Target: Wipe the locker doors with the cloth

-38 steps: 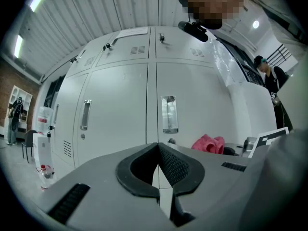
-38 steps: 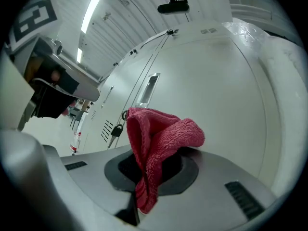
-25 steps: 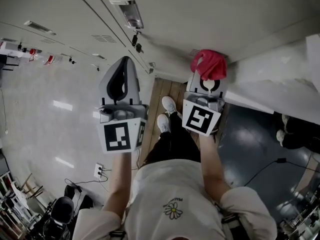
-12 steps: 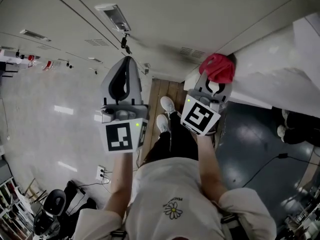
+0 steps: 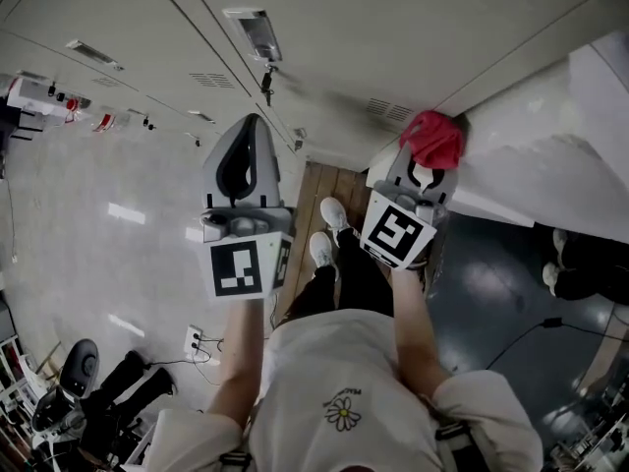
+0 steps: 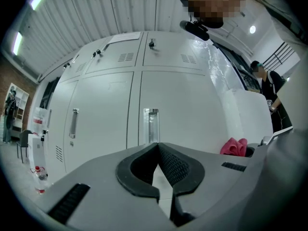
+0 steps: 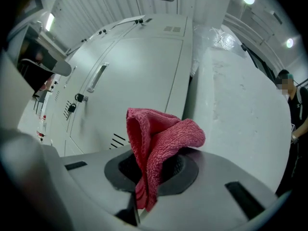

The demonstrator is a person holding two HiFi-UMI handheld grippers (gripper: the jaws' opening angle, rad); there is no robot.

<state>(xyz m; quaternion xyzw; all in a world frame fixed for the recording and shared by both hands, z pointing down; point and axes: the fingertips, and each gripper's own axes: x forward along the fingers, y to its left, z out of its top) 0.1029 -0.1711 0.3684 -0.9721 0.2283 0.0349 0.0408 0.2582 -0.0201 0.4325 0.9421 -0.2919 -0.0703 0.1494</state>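
We log the red cloth (image 7: 159, 148) bunched and clamped in the right gripper (image 7: 144, 201), close to the pale locker doors (image 7: 130, 76) at their right edge; we cannot confirm contact. The left gripper (image 6: 158, 150) has its jaws closed tip to tip on nothing, facing a door handle (image 6: 150, 125).

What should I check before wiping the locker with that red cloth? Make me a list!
1. Red cloth gripped: ok, the right gripper has its jaws shut on it.
2. Cloth against the locker door: not ok, it stands bunched, off the door.
3. Left gripper free: ok, jaws together, nothing between them.
4. Wiping path flat: not ok, a handle sits on that door.
5. Dirty spots to aim for: cannot tell.
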